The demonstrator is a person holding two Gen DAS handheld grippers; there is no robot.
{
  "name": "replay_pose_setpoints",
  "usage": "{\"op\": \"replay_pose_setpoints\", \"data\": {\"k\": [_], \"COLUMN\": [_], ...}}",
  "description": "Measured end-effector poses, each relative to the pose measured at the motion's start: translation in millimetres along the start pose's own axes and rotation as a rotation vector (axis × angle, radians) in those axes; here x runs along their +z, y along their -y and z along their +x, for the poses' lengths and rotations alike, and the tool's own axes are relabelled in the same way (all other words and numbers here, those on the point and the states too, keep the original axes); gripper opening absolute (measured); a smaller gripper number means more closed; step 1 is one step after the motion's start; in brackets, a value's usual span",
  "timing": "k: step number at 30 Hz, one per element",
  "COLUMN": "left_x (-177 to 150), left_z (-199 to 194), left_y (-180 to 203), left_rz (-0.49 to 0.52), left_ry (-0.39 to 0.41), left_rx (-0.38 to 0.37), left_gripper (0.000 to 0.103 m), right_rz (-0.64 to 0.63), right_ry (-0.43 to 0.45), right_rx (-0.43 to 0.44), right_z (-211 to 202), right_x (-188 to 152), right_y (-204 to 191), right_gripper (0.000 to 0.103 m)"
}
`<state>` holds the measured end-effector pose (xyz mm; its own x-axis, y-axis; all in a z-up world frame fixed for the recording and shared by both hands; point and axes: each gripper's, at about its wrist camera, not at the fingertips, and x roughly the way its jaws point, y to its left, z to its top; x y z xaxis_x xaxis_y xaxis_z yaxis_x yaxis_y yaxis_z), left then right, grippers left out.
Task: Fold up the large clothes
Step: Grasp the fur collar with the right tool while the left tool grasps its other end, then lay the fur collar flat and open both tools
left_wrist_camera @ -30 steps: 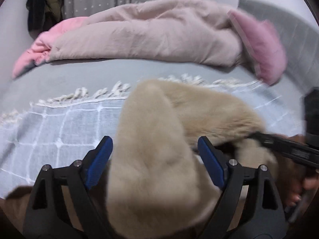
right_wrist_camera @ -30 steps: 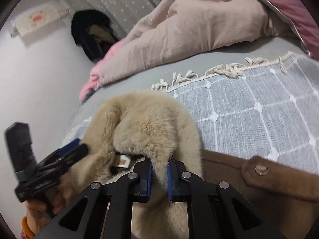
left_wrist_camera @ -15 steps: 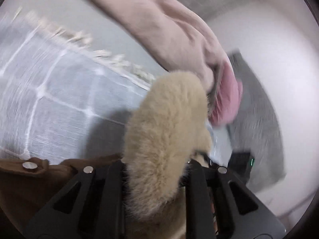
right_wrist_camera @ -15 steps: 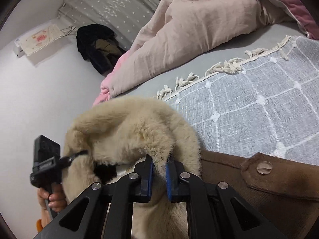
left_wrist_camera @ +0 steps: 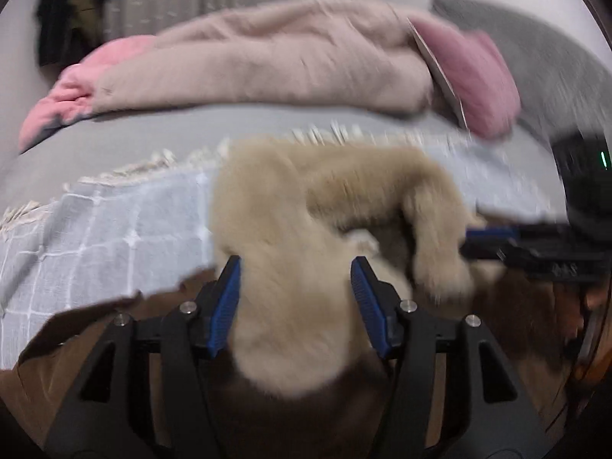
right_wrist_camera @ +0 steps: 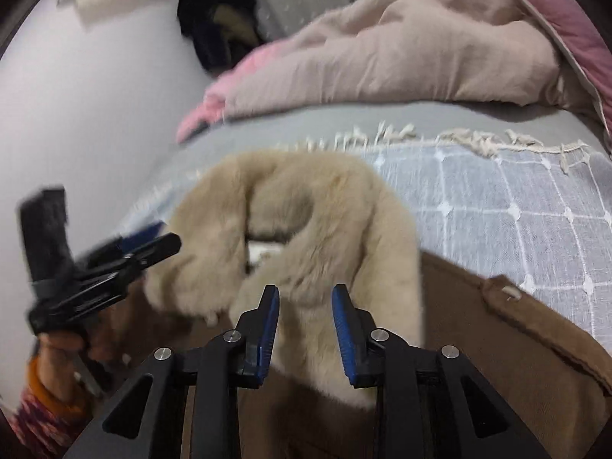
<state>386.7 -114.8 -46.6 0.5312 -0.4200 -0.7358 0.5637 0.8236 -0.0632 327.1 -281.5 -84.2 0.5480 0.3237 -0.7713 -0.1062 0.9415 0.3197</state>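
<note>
A brown coat (right_wrist_camera: pixel 497 348) with a beige fur collar (right_wrist_camera: pixel 317 222) lies on the bed's grey checked blanket (right_wrist_camera: pixel 516 206). In the left wrist view the collar (left_wrist_camera: pixel 290 229) runs between the open blue-padded jaws of my left gripper (left_wrist_camera: pixel 294 298), which do not press it. My right gripper (right_wrist_camera: pixel 305 317) is open above the collar's right end, with the fur just beyond its pads. The right gripper also shows at the right of the left wrist view (left_wrist_camera: pixel 497 244), and the left gripper at the left of the right wrist view (right_wrist_camera: pixel 126 256). The coat's body (left_wrist_camera: pixel 95 329) is mostly hidden.
A beige and pink duvet (left_wrist_camera: pixel 267 57) is heaped at the back of the bed. A grey pillow (left_wrist_camera: pixel 543 65) lies at the back right. Dark clothes (right_wrist_camera: pixel 218 34) hang on the white wall. The blanket's fringe (right_wrist_camera: pixel 478 141) crosses the grey sheet.
My right gripper has opened and let go of the fur collar. My left gripper, shut on the collar half a second ago, has opened and swung back level.
</note>
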Motion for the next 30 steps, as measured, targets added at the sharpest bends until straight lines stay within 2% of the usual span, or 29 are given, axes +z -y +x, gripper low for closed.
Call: {"op": "replay_pose_setpoints", "data": {"k": [1,2,3,4,6,9,12,13,15,17,18,19,20,21,23,27,30], "left_x": [-5.4,-11.1,-15.0,-12.9,-5.0,-0.2,2.5,0.4,-3.1,-9.4,-13.2,-19.5,-27.9,-36.9,-57.3,-107.3,-148.4], "left_z": [14.1,25.7,35.7,39.3,45.3,54.0,55.6,48.8,33.6,8.3,-4.0,-19.6,-36.7,-51.1,-76.1,-132.1,-158.8], "left_y": [3.2,2.2,-4.0,-15.4,-33.6,-40.1,-32.2,-26.3,-22.2,-14.2,-11.1,-6.8,-2.0,3.4,12.3,23.2,29.7], "left_rz": [0.052,0.072,0.061,0.004,-0.083,-0.093,-0.08,-0.073,-0.079,-0.095,-0.09,-0.081,-0.072,-0.059,-0.039,-0.055,-0.067], "left_ry": [-0.029,-0.05,-0.055,-0.047,-0.05,-0.045,-0.046,-0.038,-0.033,-0.047,-0.048,-0.04,-0.025,-0.018,-0.031,-0.045,-0.058], "left_rx": [0.054,0.089,0.096,0.067,0.038,0.052,0.103,0.138,0.166,0.143,0.121,0.109,0.108,0.107,0.106,0.098,0.078], "left_gripper": [0.048,0.048,0.051,0.052,0.052,0.053,0.059,0.064,0.065,0.07,0.078,0.084,0.084,0.084,0.085,0.086,0.097], "right_rz": [-0.017,-0.037,-0.049,-0.067,-0.045,-0.056,-0.044,-0.033,-0.016,0.047,0.065,0.064,0.046,0.029,-0.022,-0.04,-0.003], "right_ry": [-0.029,-0.061,-0.05,-0.017,-0.009,0.029,0.034,0.04,0.046,0.04,0.039,0.042,0.05,0.047,0.035,-0.007,0.014], "right_rx": [-0.045,-0.107,-0.123,-0.15,-0.17,-0.241,-0.274,-0.28,-0.296,-0.292,-0.275,-0.271,-0.293,-0.32,-0.369,-0.376,-0.393], "right_z": [11.6,31.6,39.0,43.3,48.7,62.0,68.0,65.5,57.1,33.3,17.4,5.5,-11.7,-18.4,-42.5,-92.0,-126.0], "right_x": [-1.6,-4.2,-7.2,-4.9,1.9,11.4,16.3,15.1,15.4,6.9,-1.1,-5.8,-18.1,-21.8,-46.4,-107.3,-146.5], "right_y": [-3.6,-7.2,-9.3,-13.6,-13.6,-17.1,-18.8,-19.7,-21.2,-25.0,-27.4,-29.9,-36.1,-41.1,-53.0,-69.2,-73.7], "right_gripper": [0.027,0.025,0.025,0.025,0.024,0.024,0.024,0.024,0.026,0.032,0.035,0.044,0.054,0.057,0.06,0.062,0.069]}}
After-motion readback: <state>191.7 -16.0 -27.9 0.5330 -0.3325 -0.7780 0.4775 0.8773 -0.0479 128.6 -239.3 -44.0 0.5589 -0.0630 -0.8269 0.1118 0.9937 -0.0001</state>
